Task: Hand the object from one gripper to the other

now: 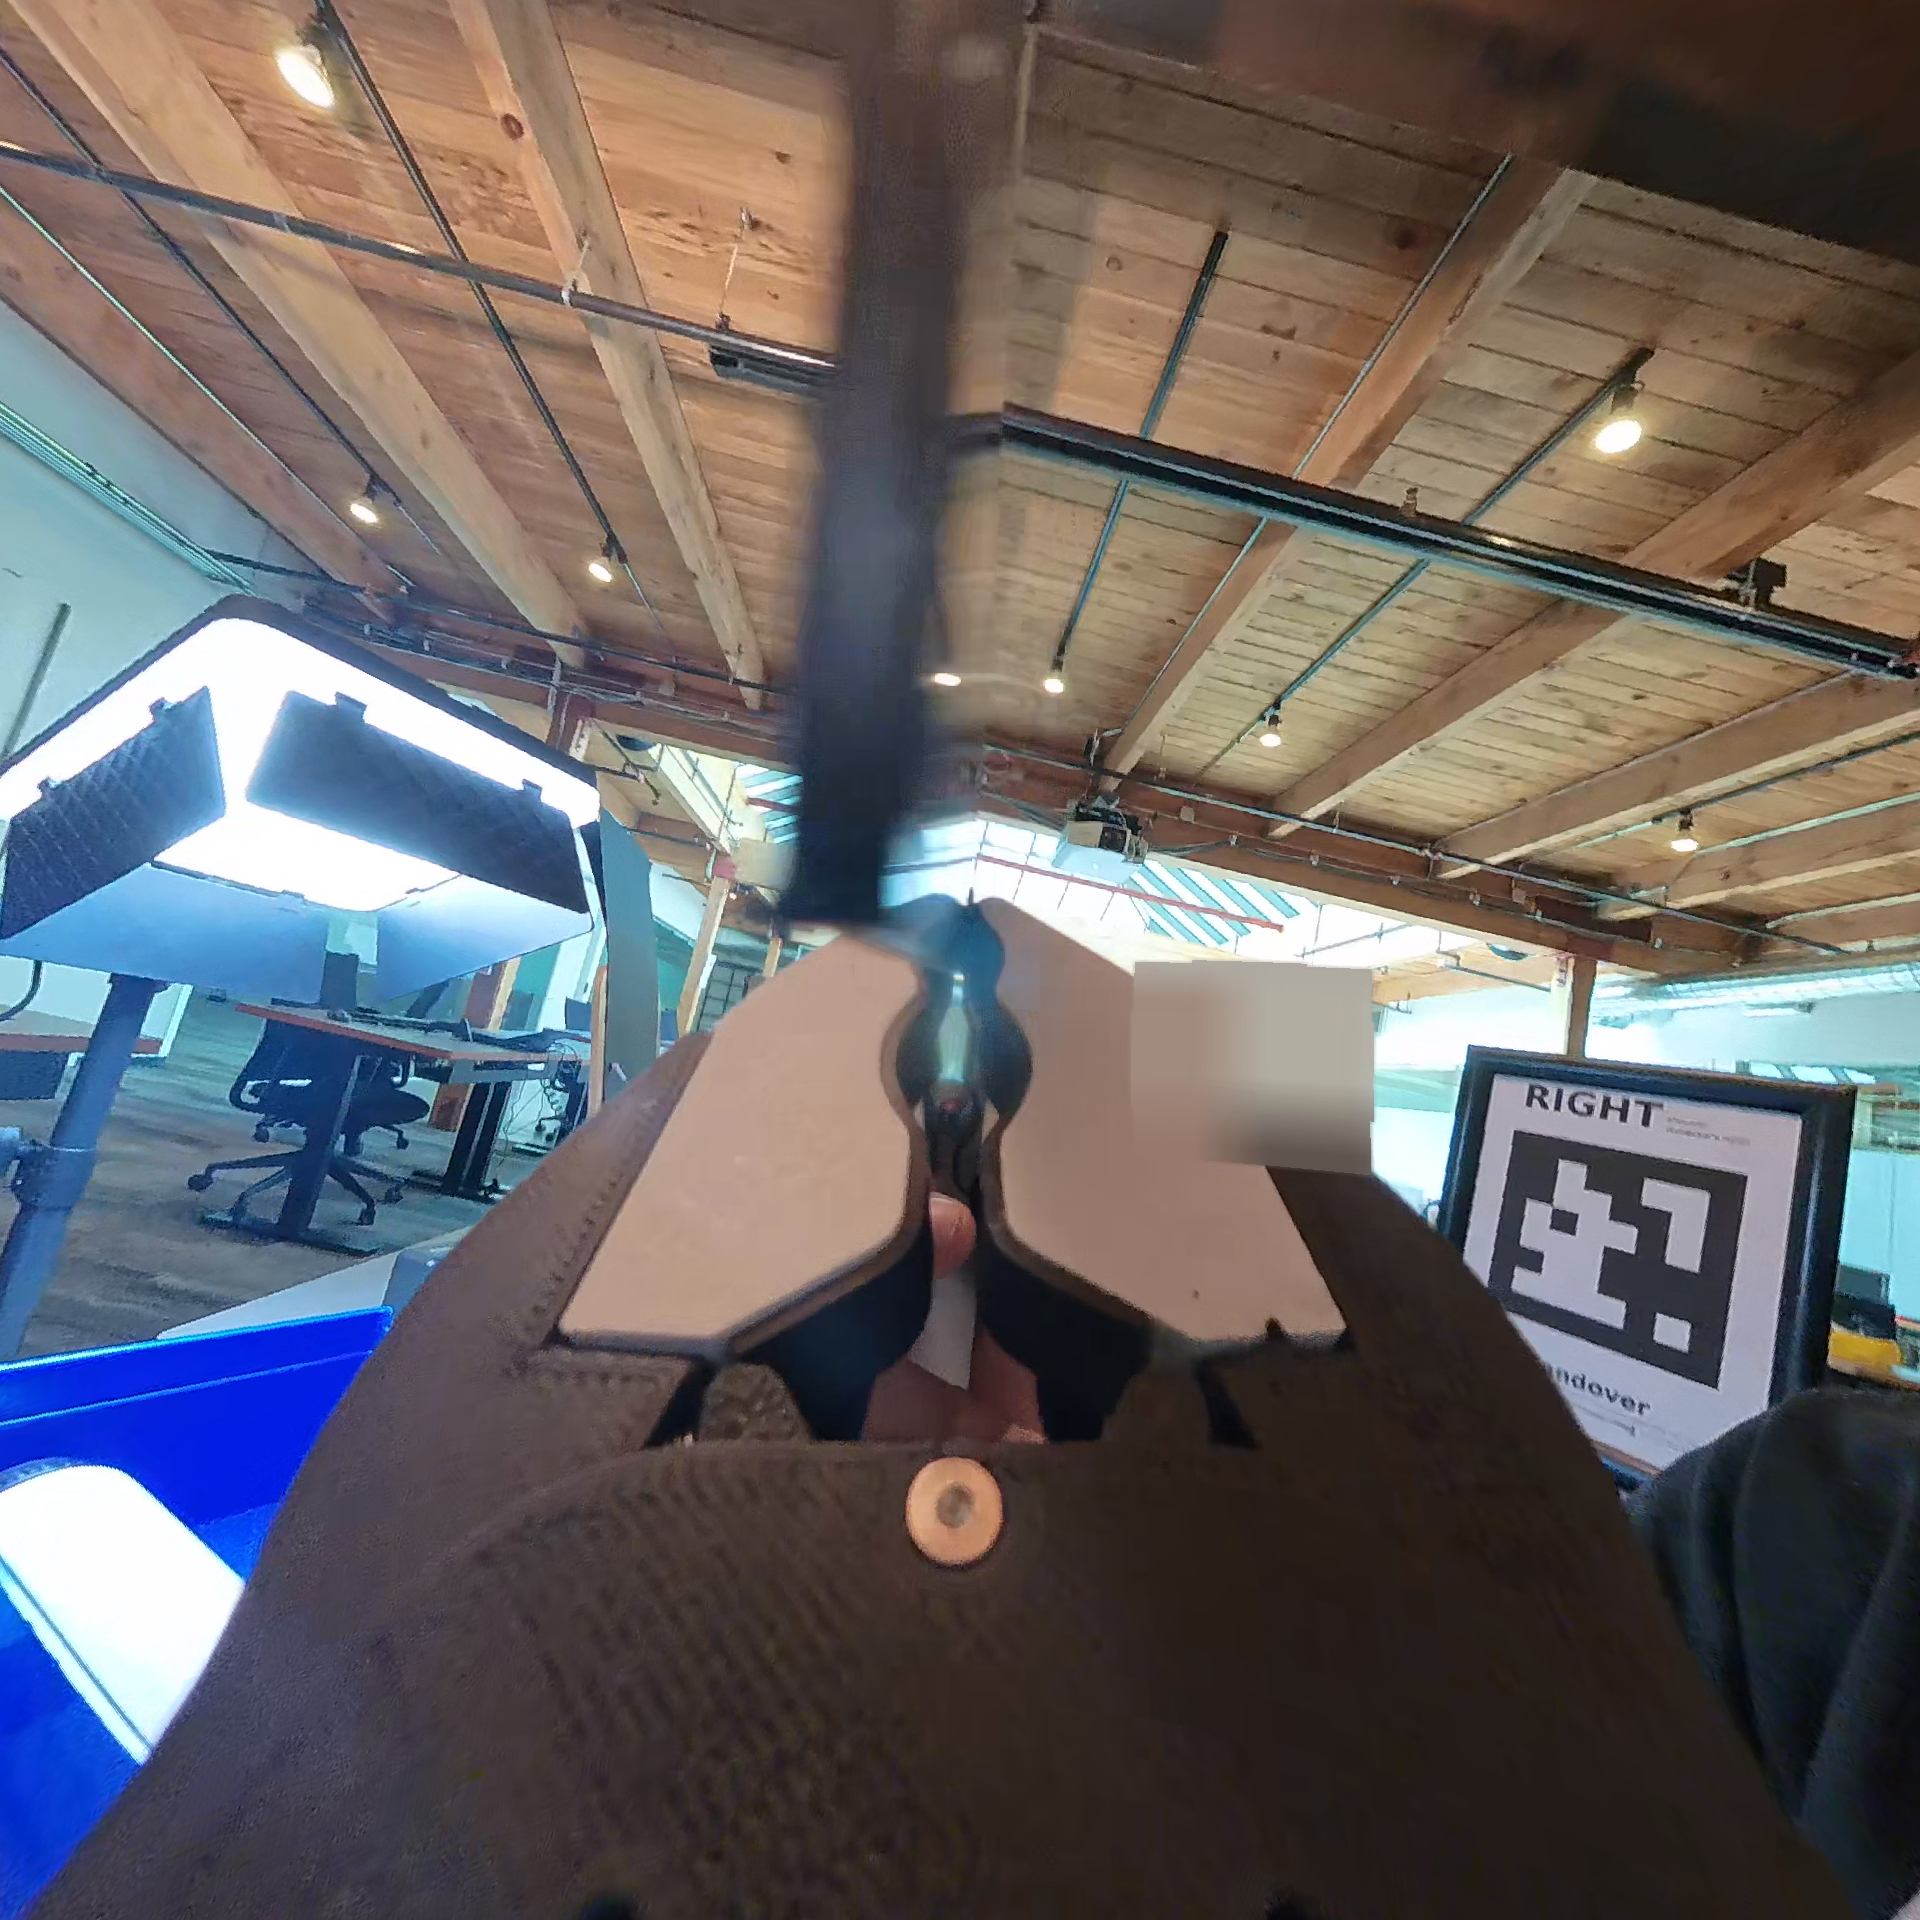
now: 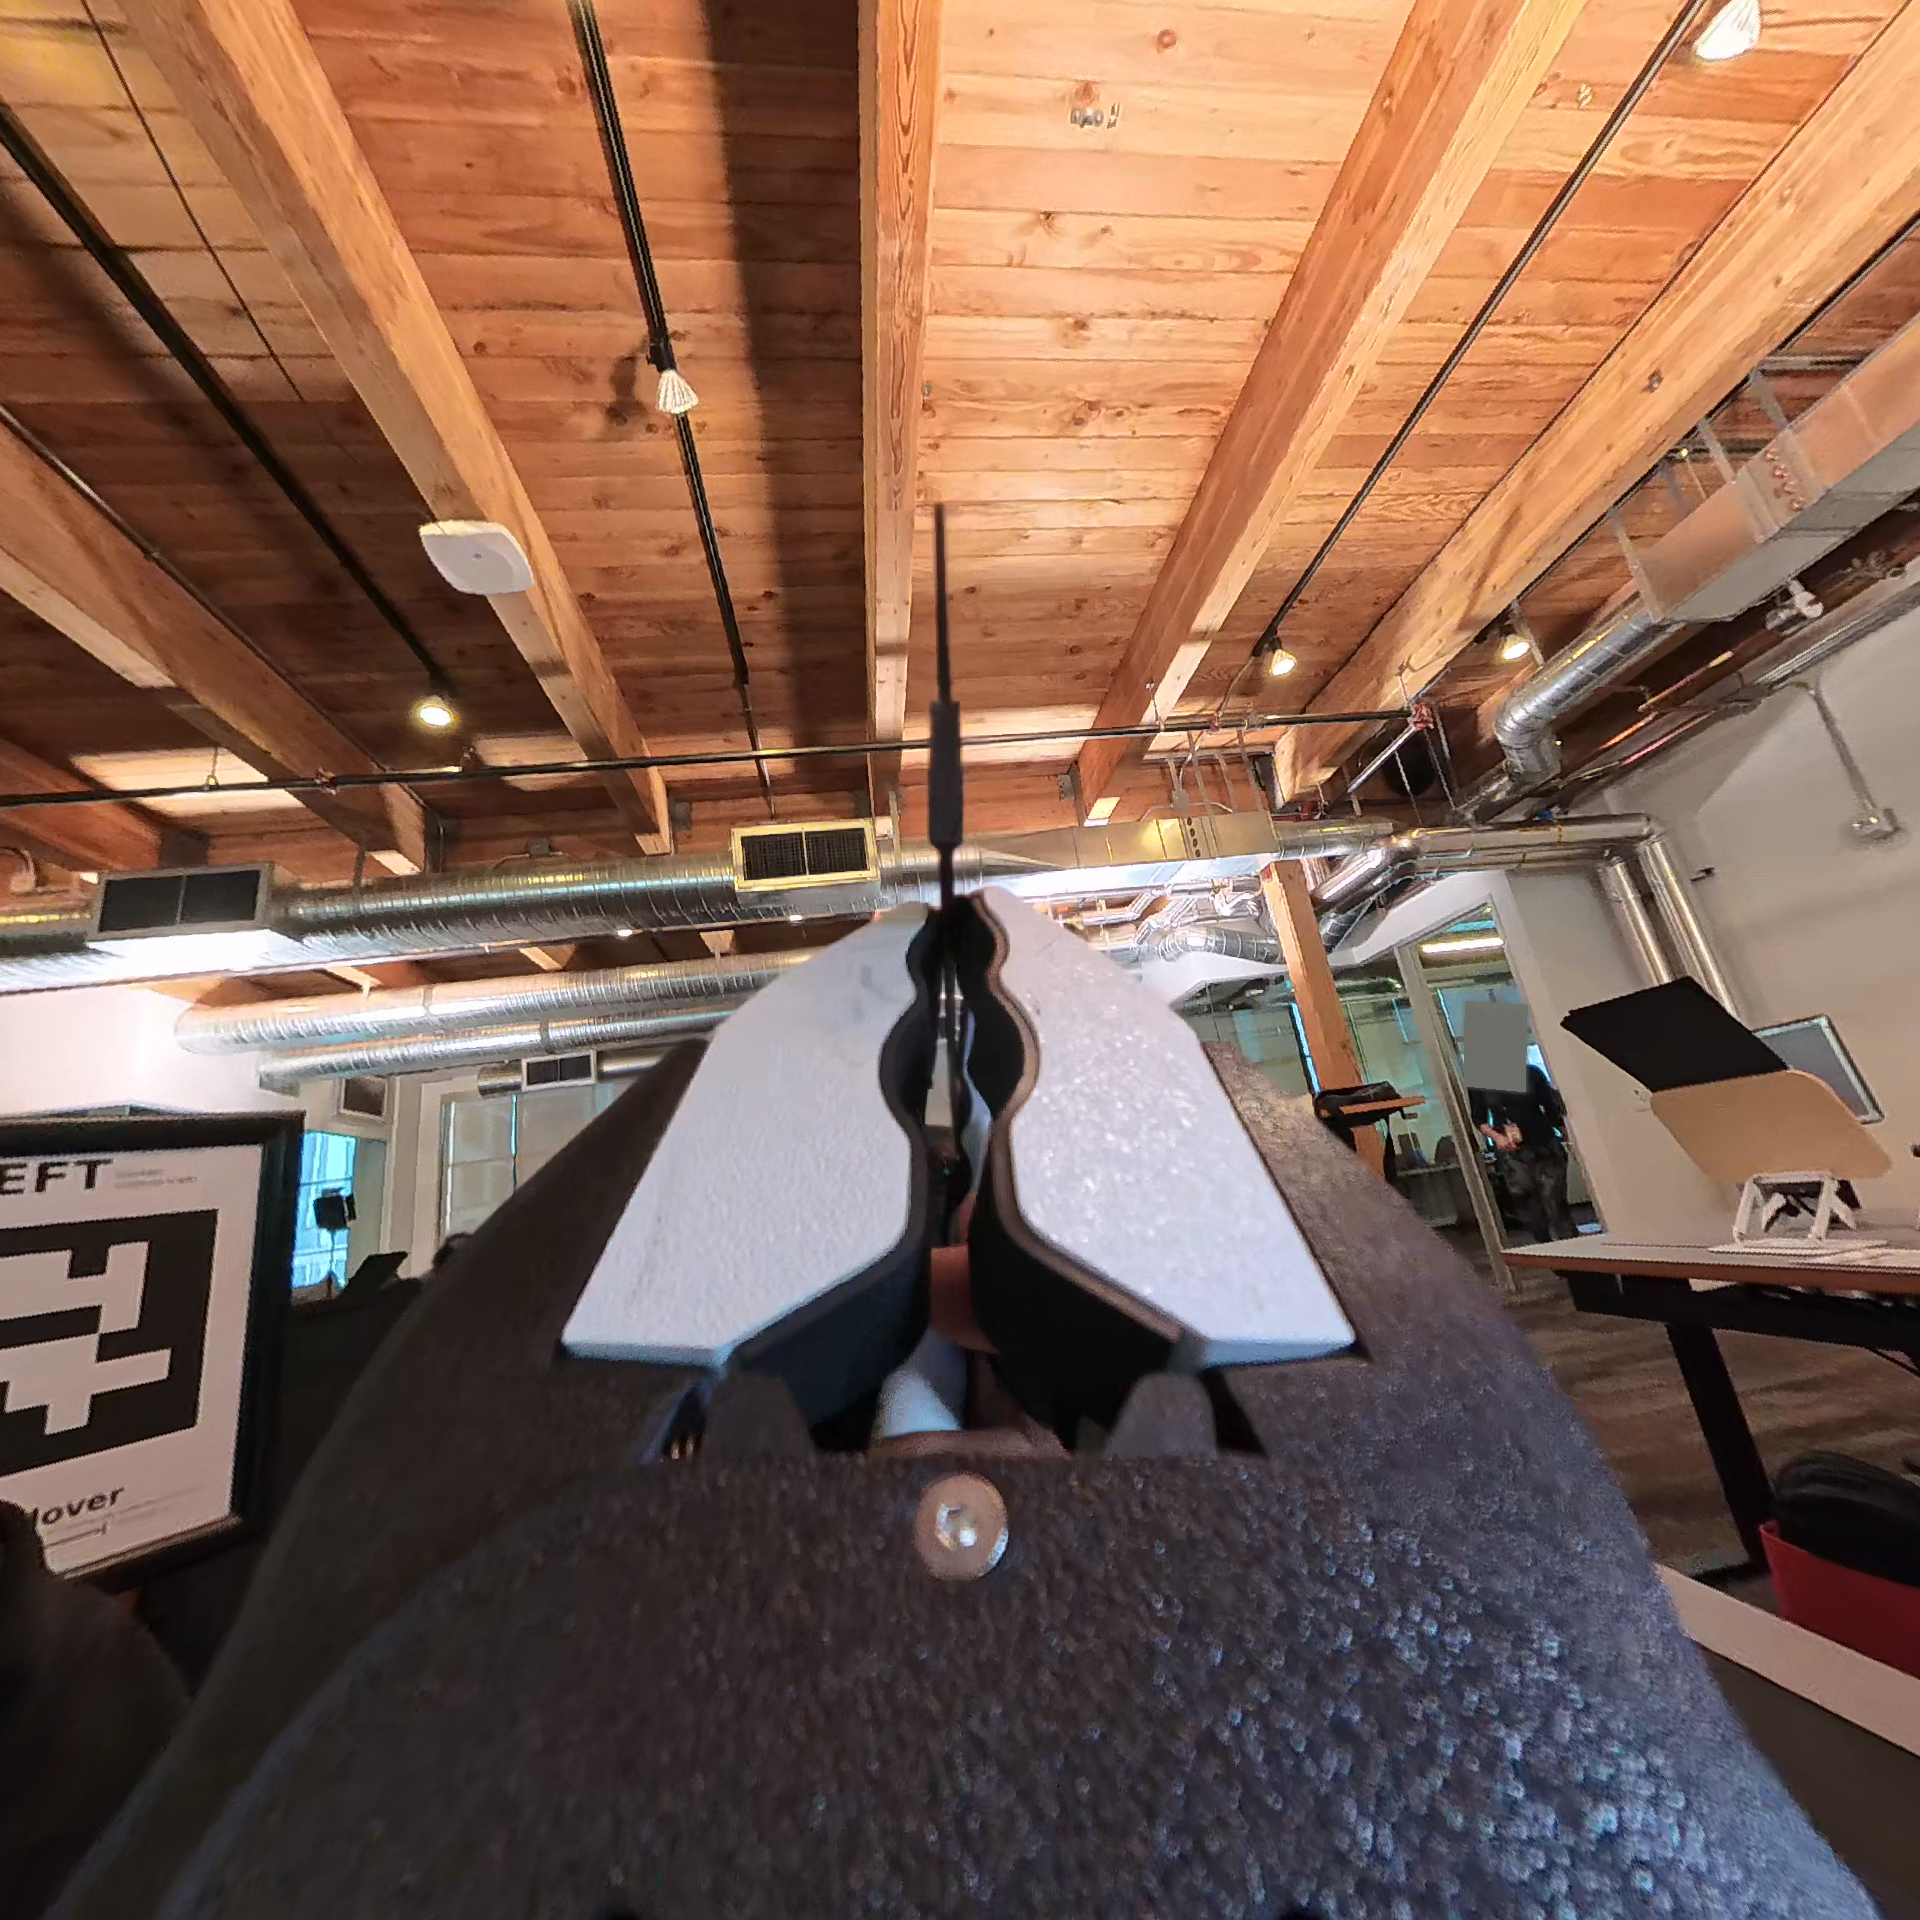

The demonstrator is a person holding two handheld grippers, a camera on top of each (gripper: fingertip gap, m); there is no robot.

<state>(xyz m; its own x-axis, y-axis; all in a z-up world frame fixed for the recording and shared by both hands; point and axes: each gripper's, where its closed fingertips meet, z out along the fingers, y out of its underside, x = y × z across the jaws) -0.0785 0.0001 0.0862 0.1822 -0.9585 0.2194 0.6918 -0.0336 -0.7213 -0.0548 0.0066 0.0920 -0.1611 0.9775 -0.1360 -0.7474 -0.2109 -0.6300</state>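
Left wrist view: the left gripper [image 1: 961, 925] points up toward the wooden ceiling [image 1: 1299, 312], its jaws drawn nearly together; a dark, blurred strap-like object [image 1: 873, 582] rises from just above the fingertips, long axis near vertical and leaning slightly left at its lower end. Whether these jaws actually pinch it cannot be told, since its lower end lies just left of the tips. A framed marker sign [image 1: 1631, 1236] stands to the gripper's right. Right wrist view: the right gripper [image 2: 951, 914] is pressed together on a thin black rod-like object [image 2: 943, 769], which projects straight up from the fingertips toward the ceiling beams [image 2: 894, 364], narrow end uppermost. For a sound handover, the receiving jaws should probably close on the free length squarely across its axis before the holding jaws let go.
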